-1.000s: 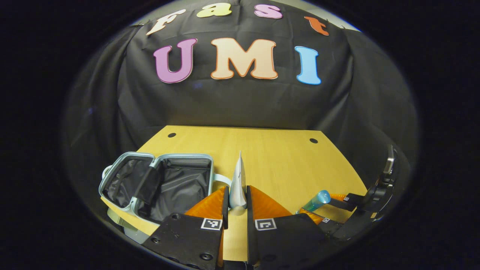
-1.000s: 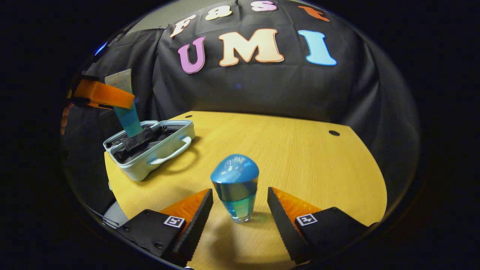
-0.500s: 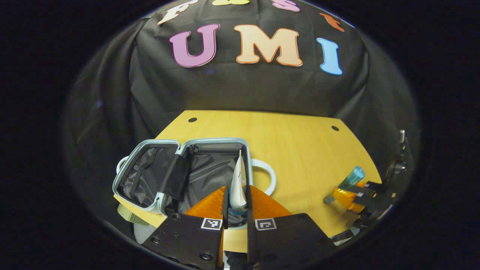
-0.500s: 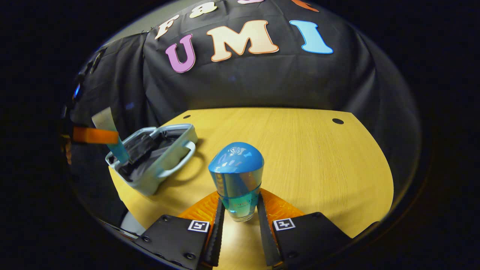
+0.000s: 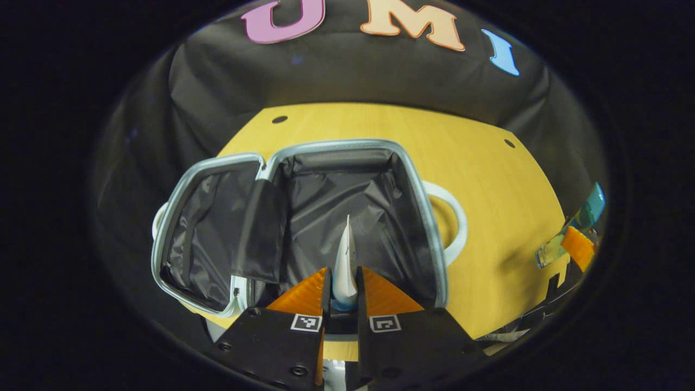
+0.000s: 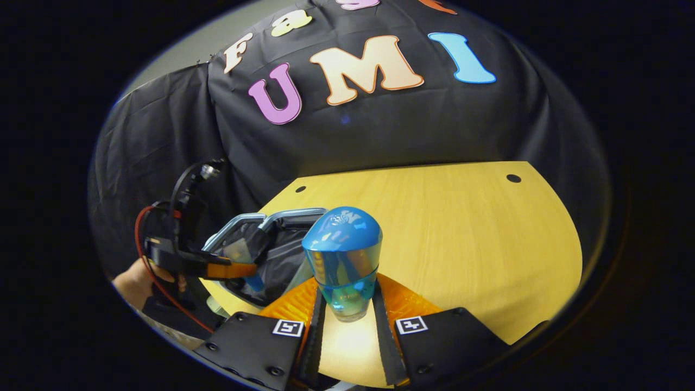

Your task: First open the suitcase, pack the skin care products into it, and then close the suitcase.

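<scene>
Left to right: the open suitcase (image 5: 304, 163) is lying on the worktop (image 5: 488, 217); the left tool (image 5: 343, 282), pinching a tube (image 5: 345, 260) upright, is hanging directly above its right compartment; farther right, the right tool (image 6: 344, 304) is gripping a blue bottle (image 6: 342, 255).

Both grippers have ribbed orange fingers (image 5: 304, 290) on black screwed plates bearing square black-and-white markers (image 6: 288, 327).

Before you lies a yellow wood-grain worktop (image 6: 461, 228) with small dark round holes (image 6: 513, 178) near its far corners. Behind it hangs the creased black cloth wall (image 6: 380, 130) of the booth. Above the cloth's left edge you see a strip of pale grey wall (image 6: 179, 51).
</scene>
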{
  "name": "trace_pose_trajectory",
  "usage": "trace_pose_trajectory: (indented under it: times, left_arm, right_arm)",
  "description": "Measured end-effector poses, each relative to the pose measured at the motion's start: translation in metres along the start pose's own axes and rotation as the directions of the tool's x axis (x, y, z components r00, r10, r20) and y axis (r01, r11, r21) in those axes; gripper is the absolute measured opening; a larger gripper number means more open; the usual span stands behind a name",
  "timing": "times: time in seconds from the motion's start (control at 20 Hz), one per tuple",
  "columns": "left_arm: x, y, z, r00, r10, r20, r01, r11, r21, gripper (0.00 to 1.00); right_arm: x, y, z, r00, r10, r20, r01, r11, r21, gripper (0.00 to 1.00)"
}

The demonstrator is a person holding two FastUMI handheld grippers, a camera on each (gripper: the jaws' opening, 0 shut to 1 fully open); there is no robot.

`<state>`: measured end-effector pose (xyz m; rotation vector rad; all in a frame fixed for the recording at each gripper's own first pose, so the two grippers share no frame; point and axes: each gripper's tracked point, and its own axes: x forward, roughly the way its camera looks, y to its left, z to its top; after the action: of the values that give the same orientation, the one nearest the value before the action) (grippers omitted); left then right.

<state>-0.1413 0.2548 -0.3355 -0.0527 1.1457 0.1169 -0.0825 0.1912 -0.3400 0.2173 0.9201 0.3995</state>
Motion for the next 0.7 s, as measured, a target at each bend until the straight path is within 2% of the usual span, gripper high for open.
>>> trace_pose_trajectory:
  times: [0.15, 0.4, 0.6, 0.65, 0.7]
  left_arm:
    - [0.017, 0.006, -0.005, 0.999, -0.019, -0.041, 0.019, 1.0, 0.004, 0.18]
    - [0.037, 0.01, 0.013, 0.998, -0.064, -0.023, 0.064, 0.998, 0.018, 0.18]
    - [0.051, 0.018, 0.01, 0.995, -0.094, -0.033, 0.094, 0.996, -0.006, 0.23]
    - [0.049, 0.017, 0.014, 0.993, -0.118, -0.009, 0.118, 0.993, -0.015, 0.29]
    - [0.044, 0.017, 0.022, 0.99, -0.138, 0.024, 0.139, 0.99, -0.023, 0.52]
  right_arm:
    - [0.006, 0.022, 0.0, 1.0, 0.021, -0.018, -0.02, 1.0, 0.02, 0.47]
    - [0.023, 0.054, 0.0, 0.998, 0.048, -0.041, -0.048, 0.999, 0.017, 0.47]
    - [0.041, 0.081, 0.002, 0.996, 0.065, -0.056, -0.064, 0.998, 0.022, 0.47]
    - [0.044, 0.086, 0.001, 0.996, 0.068, -0.064, -0.067, 0.998, 0.02, 0.47]
    - [0.048, 0.091, 0.0, 0.995, 0.072, -0.073, -0.071, 0.997, 0.019, 0.47]
